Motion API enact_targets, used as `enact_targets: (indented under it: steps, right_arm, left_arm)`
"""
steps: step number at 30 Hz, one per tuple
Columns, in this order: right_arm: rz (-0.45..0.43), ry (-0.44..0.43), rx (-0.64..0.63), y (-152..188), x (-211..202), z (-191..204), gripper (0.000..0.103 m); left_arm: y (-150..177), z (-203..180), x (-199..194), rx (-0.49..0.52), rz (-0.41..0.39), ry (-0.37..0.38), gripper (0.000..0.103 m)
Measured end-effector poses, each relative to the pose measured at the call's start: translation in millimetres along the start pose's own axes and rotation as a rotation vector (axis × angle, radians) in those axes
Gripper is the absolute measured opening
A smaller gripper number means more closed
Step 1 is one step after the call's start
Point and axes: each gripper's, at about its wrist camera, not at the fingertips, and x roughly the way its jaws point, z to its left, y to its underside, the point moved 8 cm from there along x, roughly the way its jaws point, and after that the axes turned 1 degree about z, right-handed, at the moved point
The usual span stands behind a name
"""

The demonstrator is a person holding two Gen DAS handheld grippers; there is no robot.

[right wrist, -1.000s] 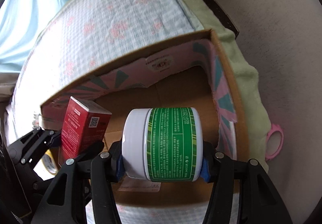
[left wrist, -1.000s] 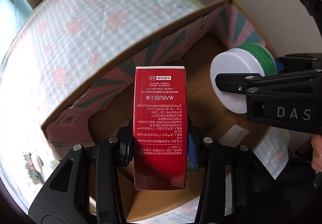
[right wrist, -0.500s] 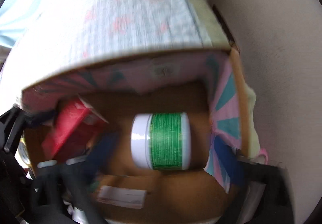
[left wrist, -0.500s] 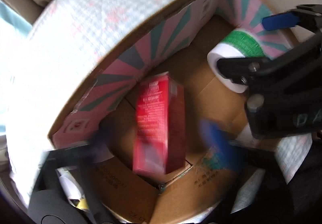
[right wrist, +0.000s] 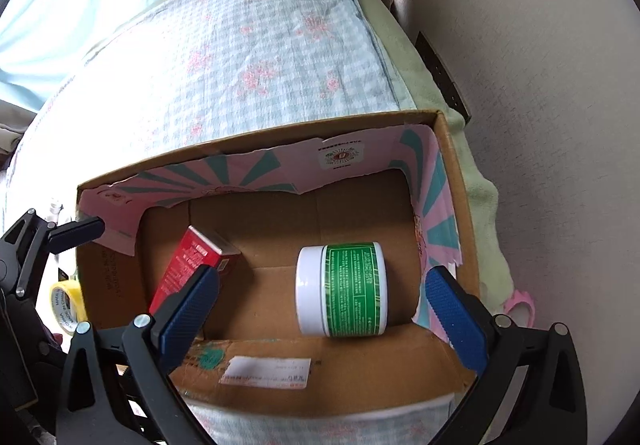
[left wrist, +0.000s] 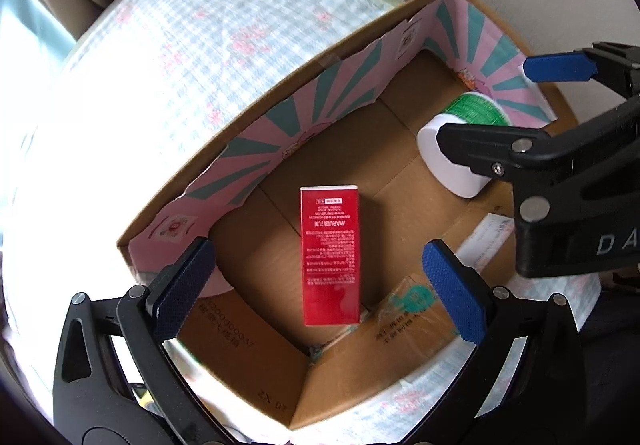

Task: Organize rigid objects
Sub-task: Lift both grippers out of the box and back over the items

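Black tool (left wrist: 320, 285) w/ blue pads (left wrist: 182, 287) (silver screws).

I see a red carton (left wrist: 330, 255) with white print, a white jar (right wrist: 342, 290) with a green label, a brown cardboard box (right wrist: 454, 181) lined in pink with teal rays, and pale blue checked bedding (right wrist: 256, 57) with pink flowers.

box (right wrist: 452, 181): matt cardboard | carton (left wrist: 330, 253): glossy card | jar (right wrist: 344, 289): smooth plastic
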Motion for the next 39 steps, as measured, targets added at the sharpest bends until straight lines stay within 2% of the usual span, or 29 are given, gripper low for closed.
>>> enact_targets:
  steps: [5, 10, 15, 22, 26, 34, 39]
  right_arm:
    - [-0.035, 0.013, 0.006, 4, -30, 3, 0.103]
    - [-0.040, 0.015, 0.000, 6, -71, 11, 0.103]
    - [-0.094, 0.071, -0.014, 11, -123, 28, 0.103]
    - [-0.218, 0.095, -0.063, 37, -186, 80, 0.103]
    - [-0.258, 0.090, -0.076, 57, -206, 115, 0.103]
    - [-0.240, -0.063, -0.084, 110, -196, 202, 0.103]
    - [-0.196, -0.160, -0.091, 129, -175, 263, 0.103]
  left_arm:
    - [3, -6, -29, 0.007, -0.035, 0.003, 0.103]
    - [13, -3, -83, -0.010, -0.094, -0.013, 0.103]
    - [25, 9, -142, -0.078, -0.165, -0.018, 0.103]
    - [82, 40, -214, -0.188, -0.229, -0.016, 0.103]
    - [126, 75, -233, -0.264, -0.245, -0.020, 0.103]
    - [225, 163, -250, -0.374, -0.218, -0.092, 0.103]
    - [268, 212, -251, -0.428, -0.196, -0.108, 0.103]
